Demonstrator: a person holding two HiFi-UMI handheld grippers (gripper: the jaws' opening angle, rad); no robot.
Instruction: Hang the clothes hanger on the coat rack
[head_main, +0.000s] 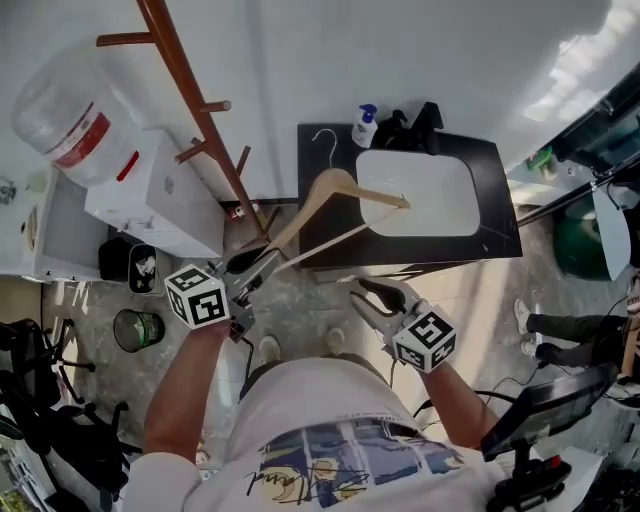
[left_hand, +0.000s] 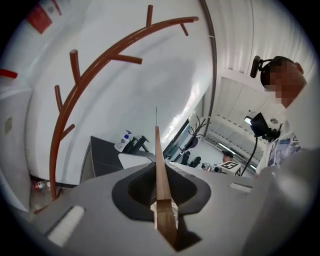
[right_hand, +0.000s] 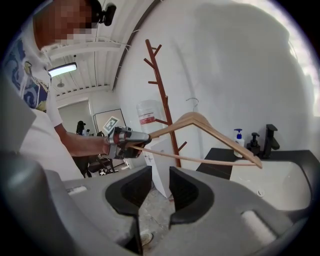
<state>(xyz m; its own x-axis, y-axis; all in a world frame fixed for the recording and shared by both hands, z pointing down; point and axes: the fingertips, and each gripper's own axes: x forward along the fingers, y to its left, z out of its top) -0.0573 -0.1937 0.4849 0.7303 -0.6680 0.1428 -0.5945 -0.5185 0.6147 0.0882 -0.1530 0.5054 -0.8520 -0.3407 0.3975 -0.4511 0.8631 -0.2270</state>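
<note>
One hanger (head_main: 333, 180), rack (head_main: 195, 100) to its left.
It hung by the counter's (head_main: 500, 200) left edge, long axis running right from the left claw (head_main: 258, 262) clamped on its tip; right claw (head_main: 368, 300), empty and slightly parted, stood farther from the rack.

Right gripper (right_hand: 160, 184) jaws apart, nothing between them. Beyond them, left gripper (right_hand: 126, 141) grips the left end of the clothes hanger (right_hand: 212, 126), held in air, hook up. Brown coat rack (right_hand: 163, 95) stands far behind by the white wall, sink counter (right_hand: 285, 187) far right.
</note>
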